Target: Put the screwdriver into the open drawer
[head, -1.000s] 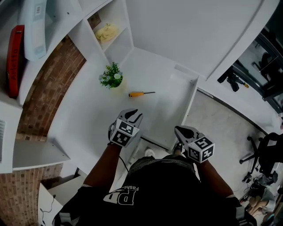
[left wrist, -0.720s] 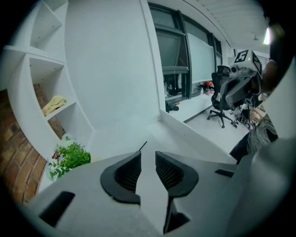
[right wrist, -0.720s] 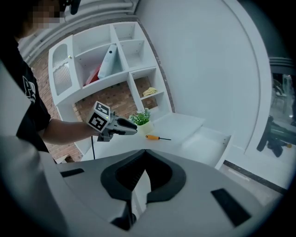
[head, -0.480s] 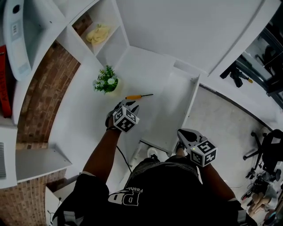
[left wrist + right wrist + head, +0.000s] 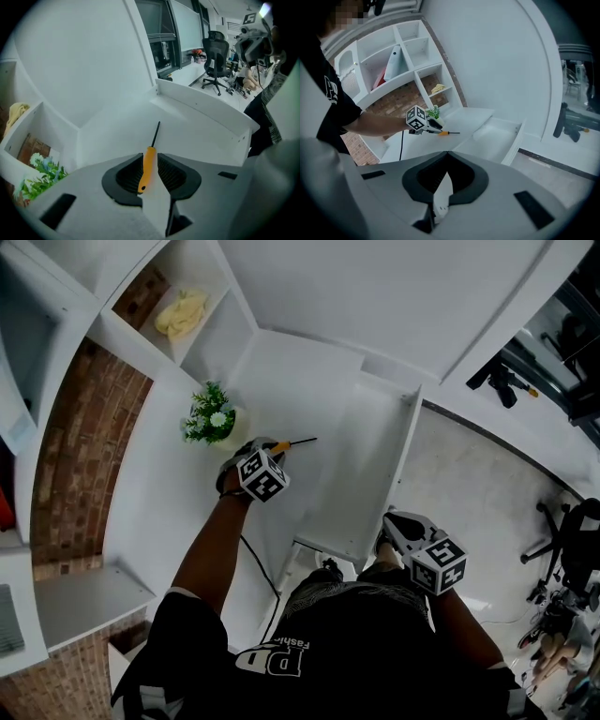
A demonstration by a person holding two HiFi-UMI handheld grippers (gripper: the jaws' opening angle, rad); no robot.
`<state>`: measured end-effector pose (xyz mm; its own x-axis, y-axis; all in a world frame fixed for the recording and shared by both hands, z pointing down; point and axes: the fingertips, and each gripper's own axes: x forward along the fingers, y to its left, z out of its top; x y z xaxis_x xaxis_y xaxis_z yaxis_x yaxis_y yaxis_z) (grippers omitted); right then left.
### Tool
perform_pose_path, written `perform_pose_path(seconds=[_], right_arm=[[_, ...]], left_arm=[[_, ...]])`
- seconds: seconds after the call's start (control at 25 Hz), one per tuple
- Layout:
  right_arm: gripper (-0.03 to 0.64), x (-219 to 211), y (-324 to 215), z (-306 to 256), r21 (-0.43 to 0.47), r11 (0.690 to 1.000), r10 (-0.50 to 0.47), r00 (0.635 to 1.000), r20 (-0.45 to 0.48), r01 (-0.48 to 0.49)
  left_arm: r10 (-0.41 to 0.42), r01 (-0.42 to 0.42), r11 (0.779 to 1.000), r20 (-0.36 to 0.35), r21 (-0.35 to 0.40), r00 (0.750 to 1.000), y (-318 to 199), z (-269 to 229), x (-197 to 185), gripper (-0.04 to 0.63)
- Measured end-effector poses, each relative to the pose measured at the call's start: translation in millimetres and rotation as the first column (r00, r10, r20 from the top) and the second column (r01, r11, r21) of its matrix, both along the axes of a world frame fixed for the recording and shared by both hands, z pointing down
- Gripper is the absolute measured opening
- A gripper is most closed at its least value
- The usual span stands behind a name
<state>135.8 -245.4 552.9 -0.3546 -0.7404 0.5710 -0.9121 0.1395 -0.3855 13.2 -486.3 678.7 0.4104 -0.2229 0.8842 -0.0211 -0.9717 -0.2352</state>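
The white counter [image 5: 169,493] carries a potted plant [image 5: 206,415] at the left. Just right of it, the left gripper [image 5: 269,447] has its jaws apart around the orange handle of the screwdriver [image 5: 147,166], which lies on the counter near the left edge of the open drawer [image 5: 405,457]. The drawer's floor shows wide and white. The right gripper [image 5: 447,157], jaws together and holding nothing, hangs by the drawer's near right corner.

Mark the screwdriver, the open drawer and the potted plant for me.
screwdriver [image 5: 146,168]: left gripper view, on its orange handle.
open drawer [image 5: 361,470]: head view, on its bare white floor.
potted plant [image 5: 206,416]: head view, on its green leaves.
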Motion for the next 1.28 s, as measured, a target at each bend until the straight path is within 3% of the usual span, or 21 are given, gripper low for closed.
perform_pose_path(seconds=[0.32, 0.64, 1.04, 1.28], right_arm=[[0.006, 10.0, 3.7, 7.1, -0.015, 0.999, 0.029, 0.999, 0.024, -0.029], [0.006, 24.3, 9.9, 9.4, -0.019, 0.997, 0.077, 0.997, 0.029, -0.077], [0.006, 36.7, 21.0, 11.3, -0.026, 0.992, 0.124, 0.992, 0.034, -0.123], [0.006, 41.9, 26.4, 9.9, -0.026, 0.989, 0.147, 0.988, 0.038, -0.146]], left_arm=[[0.078, -0.074, 0.997, 0.136, -0.035, 0.988, -8.2, 33.5, 4.2, 0.104], [0.129, -0.117, 0.991, 0.202, -0.068, 0.971, -19.9, 41.5, 7.8, 0.104], [0.236, -0.198, 0.969, 0.302, -0.15, 0.924, -21.0, 52.4, 12.4, 0.1], [0.238, -0.195, 0.967, 0.322, -0.162, 0.916, -18.7, 50.5, 13.9, 0.091]])
